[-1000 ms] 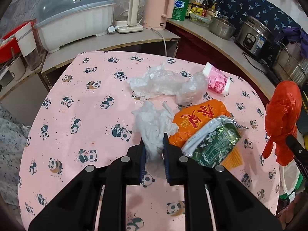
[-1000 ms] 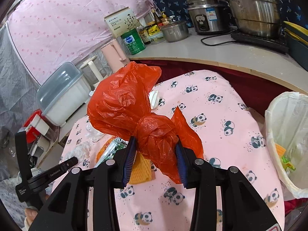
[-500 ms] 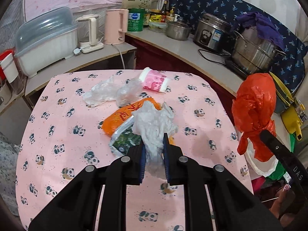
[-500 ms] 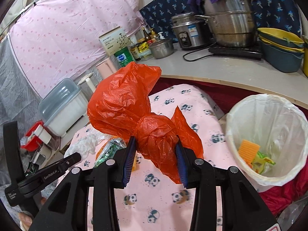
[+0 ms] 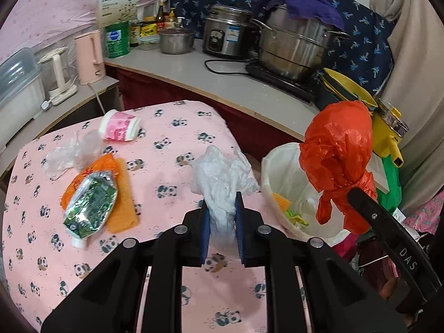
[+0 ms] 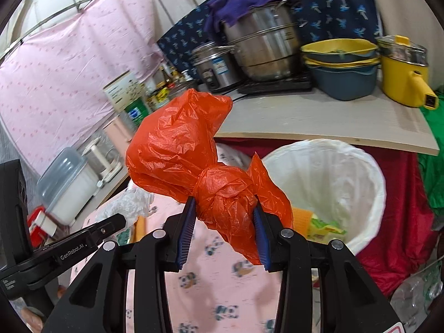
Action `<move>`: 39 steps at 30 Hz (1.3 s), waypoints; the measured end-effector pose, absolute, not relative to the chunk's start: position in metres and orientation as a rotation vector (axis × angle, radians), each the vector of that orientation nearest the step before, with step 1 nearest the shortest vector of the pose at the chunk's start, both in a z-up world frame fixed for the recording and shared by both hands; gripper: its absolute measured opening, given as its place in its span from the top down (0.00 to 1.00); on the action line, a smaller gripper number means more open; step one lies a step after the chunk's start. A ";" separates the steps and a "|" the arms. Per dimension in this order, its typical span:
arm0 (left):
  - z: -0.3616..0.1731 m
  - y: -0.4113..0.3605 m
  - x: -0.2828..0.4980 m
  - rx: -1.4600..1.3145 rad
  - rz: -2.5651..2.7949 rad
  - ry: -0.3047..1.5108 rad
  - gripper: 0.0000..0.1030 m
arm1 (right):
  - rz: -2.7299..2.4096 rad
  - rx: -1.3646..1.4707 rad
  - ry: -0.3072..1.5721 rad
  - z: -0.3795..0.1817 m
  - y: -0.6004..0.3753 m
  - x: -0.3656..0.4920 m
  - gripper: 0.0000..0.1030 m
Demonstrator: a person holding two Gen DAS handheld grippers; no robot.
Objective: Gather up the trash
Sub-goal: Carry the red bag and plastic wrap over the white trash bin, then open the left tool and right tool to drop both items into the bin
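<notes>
left claw [image 5: 222, 229]: clenched on white crumpled plastic [image 5: 222, 177], held above table [image 5: 172, 138] edge | right claw [image 6: 224, 229]: clenched on knotted orange bag [image 6: 194, 161], held beside lined trash bin [image 6: 360, 166] | wrappers [image 5: 91, 202] left on table

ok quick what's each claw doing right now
Left claw: closed on the white crumpled plastic.
Right claw: closed on the knotted orange bag.

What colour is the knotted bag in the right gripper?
Orange-red; the knotted bag shows best in the right wrist view.
</notes>
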State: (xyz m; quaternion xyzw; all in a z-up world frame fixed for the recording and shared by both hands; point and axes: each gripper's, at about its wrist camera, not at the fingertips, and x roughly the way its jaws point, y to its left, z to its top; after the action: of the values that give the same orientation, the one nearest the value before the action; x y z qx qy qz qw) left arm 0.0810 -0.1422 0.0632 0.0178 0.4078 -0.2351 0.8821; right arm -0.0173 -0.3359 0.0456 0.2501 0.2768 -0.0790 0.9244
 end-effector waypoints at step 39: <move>-0.002 -0.304 0.087 0.208 -0.671 0.957 0.46 | -0.350 0.645 0.595 -0.014 -0.448 -0.032 0.59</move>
State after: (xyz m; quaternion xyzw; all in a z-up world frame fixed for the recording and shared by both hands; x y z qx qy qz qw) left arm 0.0865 -0.3037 -0.0020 0.0979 0.4508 -0.3162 0.8290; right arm -0.0320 -0.4483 -0.0135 0.3107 0.2867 -0.1686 0.8904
